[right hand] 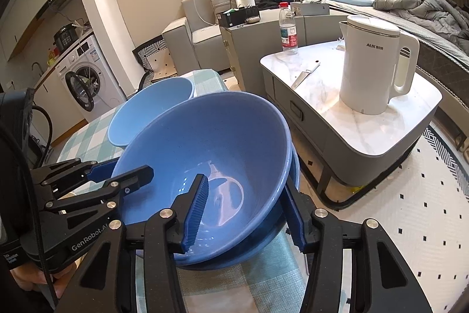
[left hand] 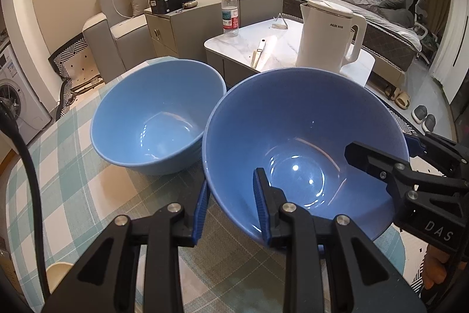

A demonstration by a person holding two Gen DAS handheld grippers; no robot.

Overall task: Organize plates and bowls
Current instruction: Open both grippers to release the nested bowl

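Right wrist: bowl (right hand: pixel 211 154) rim between right tool (right hand: pixel 246 213) pads.

Two blue bowls on a checked tablecloth

The left gripper (left hand: pixel 231 207) clamps the near wall of the nearer bowl (left hand: pixel 304 137); the right gripper (left hand: pixel 381 148) straddles its right rim. The second bowl (left hand: pixel 158 113) sits touching it, toward the tablecloth's (left hand: pixel 73 166) far edge.

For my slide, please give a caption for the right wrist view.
Both grippers straddle the rim of the stacked glossy blue bowls beside a lighter blue bowl.
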